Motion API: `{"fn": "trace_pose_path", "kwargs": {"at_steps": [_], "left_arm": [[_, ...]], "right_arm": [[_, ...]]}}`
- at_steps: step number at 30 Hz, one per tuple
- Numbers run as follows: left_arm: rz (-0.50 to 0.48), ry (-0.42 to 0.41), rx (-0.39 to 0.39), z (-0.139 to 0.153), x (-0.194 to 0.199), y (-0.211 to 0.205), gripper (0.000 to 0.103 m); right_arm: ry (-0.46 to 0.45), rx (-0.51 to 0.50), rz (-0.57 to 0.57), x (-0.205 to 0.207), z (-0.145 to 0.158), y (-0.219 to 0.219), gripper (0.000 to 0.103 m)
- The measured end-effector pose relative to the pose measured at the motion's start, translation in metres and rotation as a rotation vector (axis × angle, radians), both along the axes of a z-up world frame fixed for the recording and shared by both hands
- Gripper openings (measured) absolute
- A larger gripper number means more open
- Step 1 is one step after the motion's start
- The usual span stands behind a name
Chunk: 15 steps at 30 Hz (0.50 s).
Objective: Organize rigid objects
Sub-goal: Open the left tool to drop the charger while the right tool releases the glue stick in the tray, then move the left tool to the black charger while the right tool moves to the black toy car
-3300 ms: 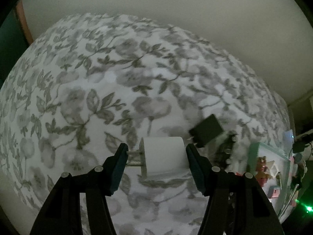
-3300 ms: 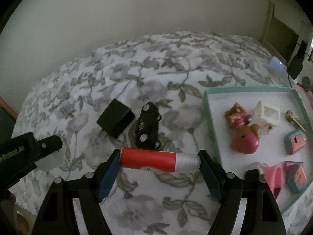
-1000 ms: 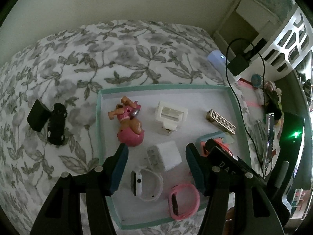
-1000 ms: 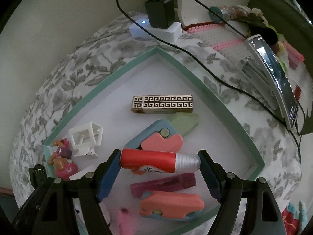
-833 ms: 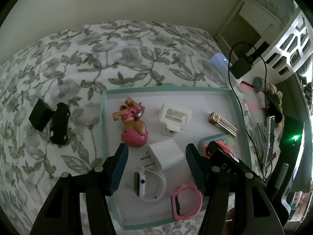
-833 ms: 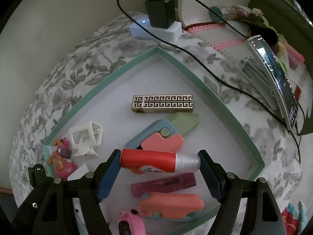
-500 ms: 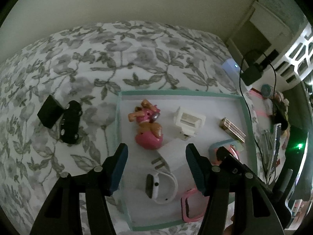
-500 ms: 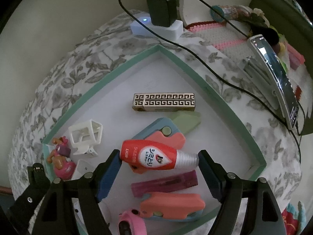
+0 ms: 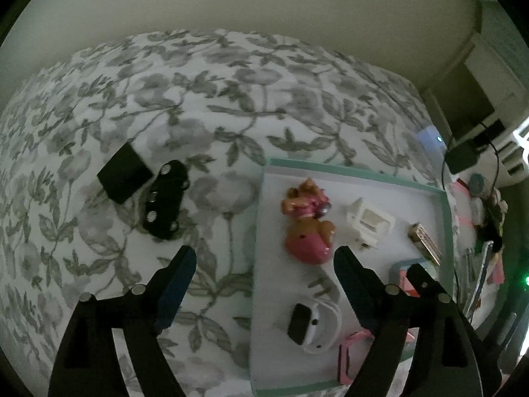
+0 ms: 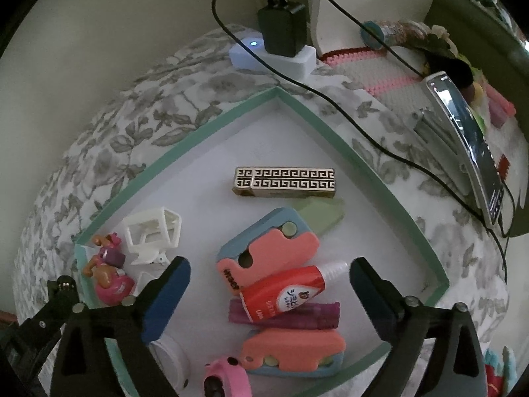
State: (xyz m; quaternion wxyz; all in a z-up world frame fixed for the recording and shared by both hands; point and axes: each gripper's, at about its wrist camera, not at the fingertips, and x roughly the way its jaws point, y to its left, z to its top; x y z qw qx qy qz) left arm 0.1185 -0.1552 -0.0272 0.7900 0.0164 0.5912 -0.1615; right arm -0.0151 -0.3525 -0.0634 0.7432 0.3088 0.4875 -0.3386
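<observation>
**Both grippers letting go over the tray**

Right gripper [image 10: 269, 274]: jaws opening, already wide, nothing pressed between the pads. The red tube [image 10: 284, 294] with its clear cap lies loose below them, propped across a purple stick [image 10: 297, 316] and against a coral-and-blue plastic piece [image 10: 264, 256]. It sits tilted, not flat; likely it just landed on the pile.

Left gripper [image 9: 264, 261]: jaws also opening, empty. The white plug adapter [image 9: 325, 289] lies in the tray, mostly hidden by the right finger; only its metal prongs show clearly.

Teal-rimmed tray [image 9: 357, 173] has a smooth white floor and low walls, good for stopping hard parts sliding off the soft floral bedspread [image 9: 198, 99]. Also inside: glossy pink dog figure [image 9: 307, 225], white open-frame plastic holder [image 9: 370, 221], gold Greek-key bar [image 10: 284, 182], white smartwatch [image 9: 312, 326], pink watch [image 10: 224, 378].

Still outside on the bedspread: matte black cube charger [image 9: 124, 172] touching a black toy car [image 9: 165, 195]. My guess is those go next; both are boxy, rigid and easy to pinch.
</observation>
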Motion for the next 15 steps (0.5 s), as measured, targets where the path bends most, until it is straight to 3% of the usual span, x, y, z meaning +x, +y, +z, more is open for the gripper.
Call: {"fn": "trace_pose_path", "kwargs": {"at_steps": [4,15], "left_arm": [[0.036,0.01,0.0,-0.003,0.004,0.009,0.092],[0.105,0.046,-0.041,-0.006,0.013,0.03,0.092]], "right_arm": [[-0.004,-0.013,0.007,0.001,0.002,0.001,0.103],[-0.063,-0.022,0.064,0.009,0.012,0.011,0.103]]}}
